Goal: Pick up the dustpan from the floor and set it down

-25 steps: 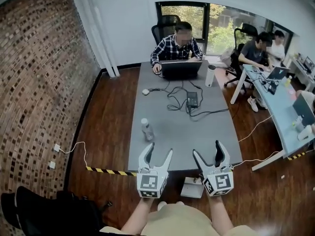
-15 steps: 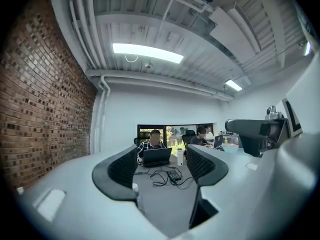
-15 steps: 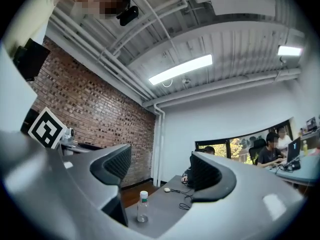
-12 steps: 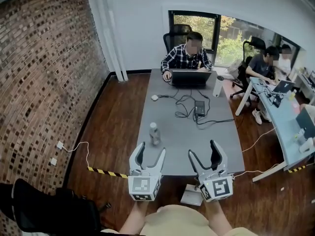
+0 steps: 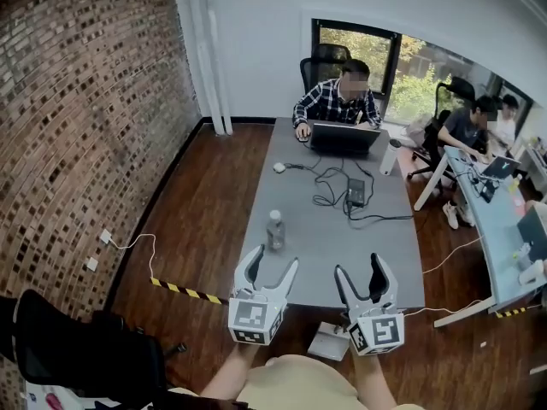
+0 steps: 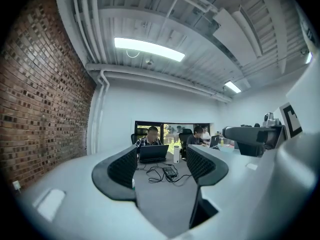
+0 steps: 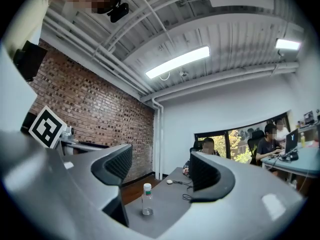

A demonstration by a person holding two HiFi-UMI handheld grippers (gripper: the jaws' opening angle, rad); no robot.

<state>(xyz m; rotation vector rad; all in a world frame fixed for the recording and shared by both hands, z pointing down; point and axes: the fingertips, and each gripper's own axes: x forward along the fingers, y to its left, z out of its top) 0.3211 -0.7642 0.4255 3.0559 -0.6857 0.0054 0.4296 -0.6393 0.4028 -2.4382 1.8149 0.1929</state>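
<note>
My head camera looks steeply down on the grey table [image 5: 342, 254] from its near end. Cameras on my left gripper [image 5: 275, 259] and right gripper [image 5: 359, 267] face level along that table.

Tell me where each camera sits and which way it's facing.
Head view: on the person's head, looking down at the grey table; forearms, left gripper and right gripper show.
Left gripper view: rides the left gripper, looking along the table to a laptop; its empty jaws, just opening, show.
Right gripper view: rides the right gripper, facing the bottle and brick wall; its empty jaws, just closing, show.
Shared: head and right gripper views both show the bottle.
</note>
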